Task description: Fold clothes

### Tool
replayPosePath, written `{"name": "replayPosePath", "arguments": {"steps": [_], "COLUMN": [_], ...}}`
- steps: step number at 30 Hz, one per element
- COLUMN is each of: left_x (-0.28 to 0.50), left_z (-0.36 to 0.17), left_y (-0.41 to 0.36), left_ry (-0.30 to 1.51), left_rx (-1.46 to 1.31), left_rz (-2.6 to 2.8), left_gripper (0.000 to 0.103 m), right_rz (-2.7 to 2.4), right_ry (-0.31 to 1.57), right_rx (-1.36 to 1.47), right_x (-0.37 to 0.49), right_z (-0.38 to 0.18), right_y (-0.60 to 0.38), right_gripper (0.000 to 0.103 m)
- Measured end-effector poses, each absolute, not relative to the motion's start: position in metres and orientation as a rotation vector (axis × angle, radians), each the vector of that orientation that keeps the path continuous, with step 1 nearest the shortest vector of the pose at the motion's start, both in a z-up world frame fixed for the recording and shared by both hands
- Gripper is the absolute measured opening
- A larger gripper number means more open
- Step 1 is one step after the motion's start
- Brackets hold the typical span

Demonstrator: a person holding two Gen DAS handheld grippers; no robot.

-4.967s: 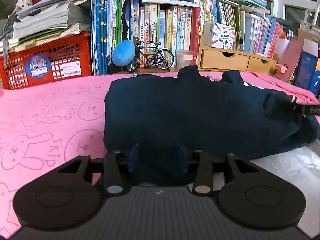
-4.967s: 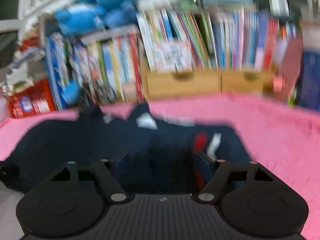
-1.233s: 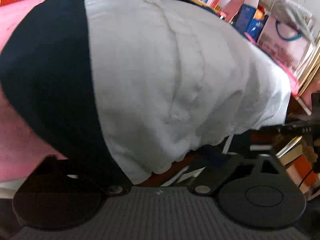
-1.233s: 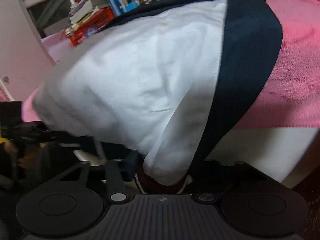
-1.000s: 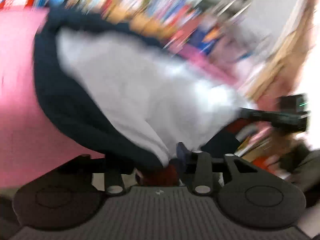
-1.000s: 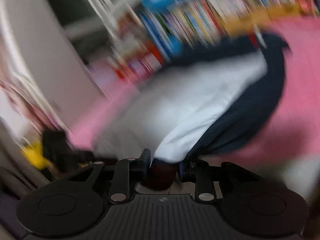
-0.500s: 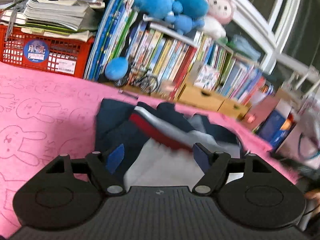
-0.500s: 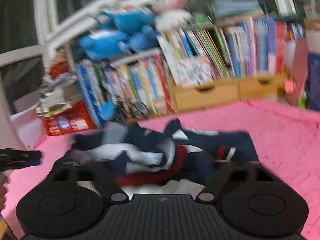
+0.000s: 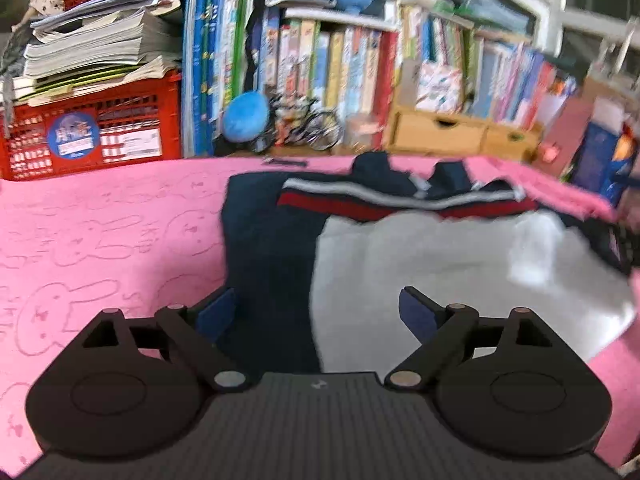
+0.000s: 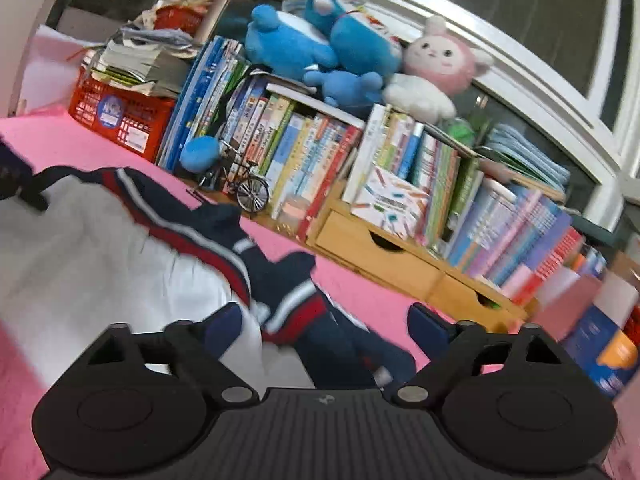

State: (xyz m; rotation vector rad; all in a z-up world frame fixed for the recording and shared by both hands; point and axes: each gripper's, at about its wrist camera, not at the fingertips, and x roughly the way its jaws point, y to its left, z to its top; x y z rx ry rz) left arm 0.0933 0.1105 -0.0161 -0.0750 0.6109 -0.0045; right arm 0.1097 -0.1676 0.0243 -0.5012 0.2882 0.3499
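Left wrist view: camera sits just behind the left gripper (image 9: pixel 316 312), close above the pink towel (image 9: pixel 100 232), looking forward and slightly down toward the bookshelf (image 9: pixel 320 68) at 12 o'clock. Right wrist view: camera sits just behind the right gripper (image 10: pixel 326 330), rolled so the shelf line slopes down toward 4 o'clock, facing the same bookshelf (image 10: pixel 304 152) more levelly. Both views share the folded garment (image 9: pixel 280 240) (image 10: pixel 100 248), the red crate (image 9: pixel 92 136) (image 10: pixel 120 116), the model bicycle (image 9: pixel 308 124) (image 10: pixel 244 188) and the wooden drawers (image 9: pixel 440 132) (image 10: pixel 372 252).

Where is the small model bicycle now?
In both wrist views the model bicycle stands at the far edge of the pink blanket, against the row of books, beside a blue ball.
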Motion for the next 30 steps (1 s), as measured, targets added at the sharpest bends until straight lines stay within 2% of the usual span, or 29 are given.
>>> {"name": "replayPosePath", "arguments": {"steps": [2,3,7,9,12,15,20,23,25,26,27,30], "left_x": [0.094,0.094,0.093,0.095,0.094,0.094,0.094,0.094,0.093,0.092,0.091,0.083], "left_z": [-0.027,-0.034,-0.048,-0.049,-0.048,-0.048,-0.048,-0.048,-0.047,-0.047,-0.046,-0.027], "left_y": [0.11,0.11,0.121,0.122,0.119,0.121,0.123,0.123,0.123,0.123,0.123,0.122], "left_ry": [0.627,0.635,0.667,0.676,0.675,0.677,0.678,0.677,0.676,0.673,0.669,0.634], "left_rx": [-0.027,-0.004,-0.047,-0.054,-0.032,-0.042,-0.044,-0.044,-0.044,-0.04,-0.036,0.013], "left_rz": [0.032,0.052,0.063,0.063,0.066,0.061,0.058,0.058,0.06,0.073,0.088,0.137], "left_gripper": [0.093,0.097,0.102,0.103,0.103,0.103,0.103,0.103,0.103,0.103,0.103,0.102], "right_rz": [0.364,0.359,0.354,0.33,0.174,0.066,0.296,0.461,0.387,0.314,0.241,0.152], "right_ry": [0.354,0.397,0.572,0.54,0.505,0.454,0.407,0.472,0.475,0.479,0.484,0.469], "right_rx": [-0.477,-0.469,-0.549,-0.55,-0.316,-0.164,-0.364,-0.451,-0.563,-0.537,-0.509,-0.235], "right_x": [0.141,0.156,0.197,0.204,0.217,0.224,0.189,0.18,0.19,0.201,0.212,0.22], "right_z": [0.021,0.015,-0.032,-0.036,-0.013,0.007,0.017,0.003,-0.013,-0.014,-0.015,0.006], "right_y": [-0.151,-0.146,-0.134,-0.141,-0.173,-0.197,-0.178,-0.156,-0.143,-0.147,-0.152,-0.19], "right_gripper": [0.05,0.049,0.05,0.051,0.056,0.054,0.056,0.056,0.056,0.055,0.062,0.063]}}
